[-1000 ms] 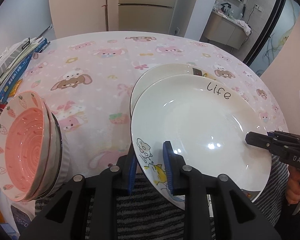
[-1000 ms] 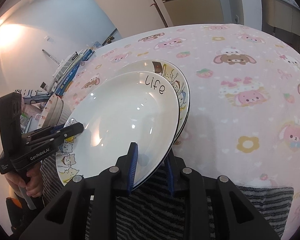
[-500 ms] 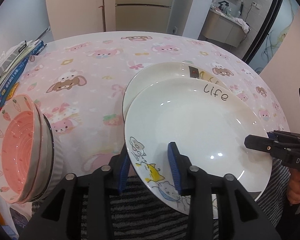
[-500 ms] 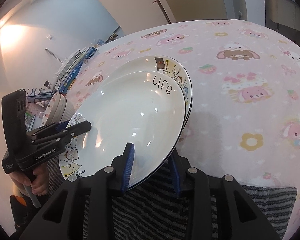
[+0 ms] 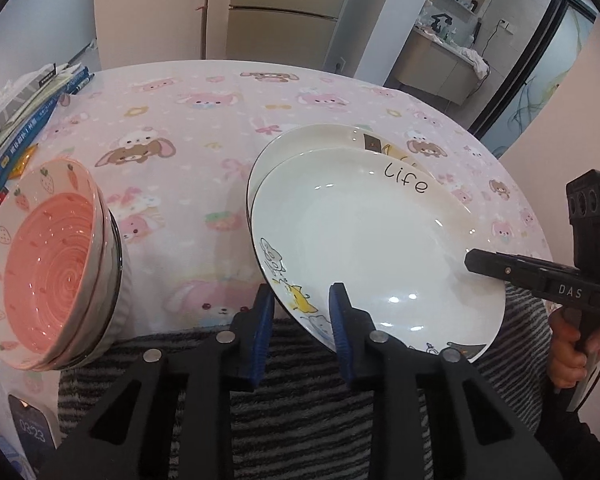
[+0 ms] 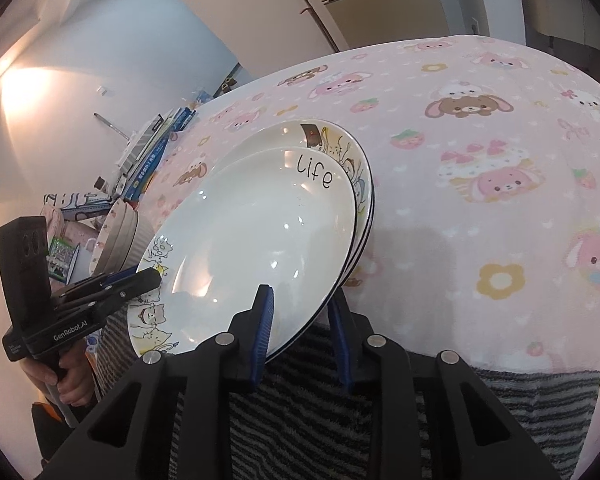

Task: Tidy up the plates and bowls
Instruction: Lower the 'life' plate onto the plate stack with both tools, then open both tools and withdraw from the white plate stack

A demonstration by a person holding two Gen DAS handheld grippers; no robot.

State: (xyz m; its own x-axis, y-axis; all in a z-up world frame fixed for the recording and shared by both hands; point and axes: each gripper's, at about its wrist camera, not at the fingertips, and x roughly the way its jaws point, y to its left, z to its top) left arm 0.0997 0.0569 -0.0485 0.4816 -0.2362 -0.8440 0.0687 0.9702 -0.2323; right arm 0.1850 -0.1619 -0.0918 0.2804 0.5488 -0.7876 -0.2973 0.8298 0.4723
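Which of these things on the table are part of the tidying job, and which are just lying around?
Part of the job:
- "life" plate, gripped by both tongs
- plate underneath
- stacked bowls

Lying about:
- books
- phone

Far tablecloth (image 5: 204, 120) half open; bowl stack (image 5: 52, 264) blocks near-left edge, books (image 5: 24, 120) left edge, plates (image 5: 364, 240) near-right.
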